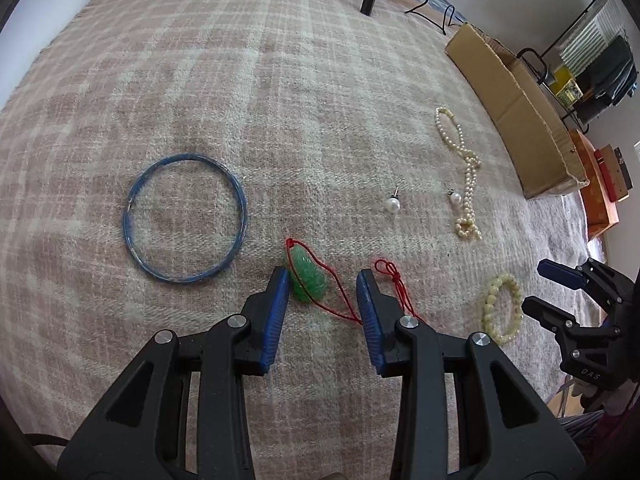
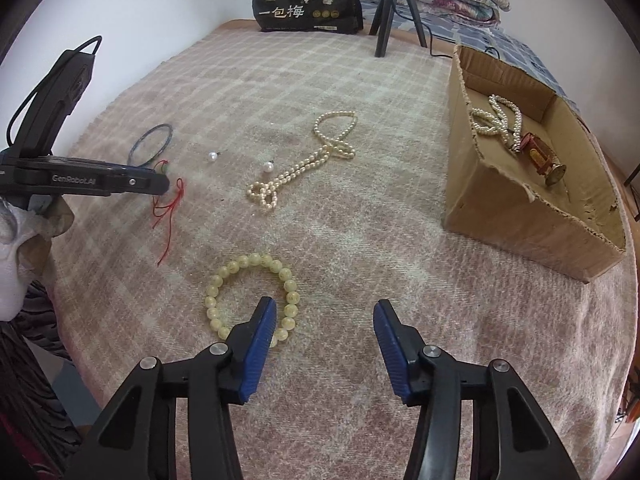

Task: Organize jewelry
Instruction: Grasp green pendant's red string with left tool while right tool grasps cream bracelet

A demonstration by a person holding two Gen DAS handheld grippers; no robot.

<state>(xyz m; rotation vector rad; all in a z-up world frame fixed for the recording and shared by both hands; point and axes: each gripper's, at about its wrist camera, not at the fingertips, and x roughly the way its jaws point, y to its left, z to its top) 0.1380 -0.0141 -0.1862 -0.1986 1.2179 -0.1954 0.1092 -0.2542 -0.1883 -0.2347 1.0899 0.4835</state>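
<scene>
Straddling the green pendant (image 1: 307,280) on the bed blanket (image 1: 280,100), our left hand-held gripper (image 1: 323,282) stands open; the right hand-held gripper (image 2: 325,312), open, flanks the bead bracelet (image 2: 256,292). Pendant looks light, slick; thin cord snags, so we'd pinch the stone.

Left gripper (image 1: 323,282) over a plaid blanket (image 1: 280,80), jaws apart around a green pendant (image 1: 309,276) on a red cord (image 1: 340,300), pads not pressing it. Blue bangle (image 1: 186,218) lying to the left. Two pearl earrings (image 1: 393,203), a pearl necklace (image 1: 464,172) and a cream bead bracelet (image 1: 502,308) to the right, beside a cardboard box (image 1: 516,112). Right gripper (image 1: 536,288) at the right edge.
</scene>
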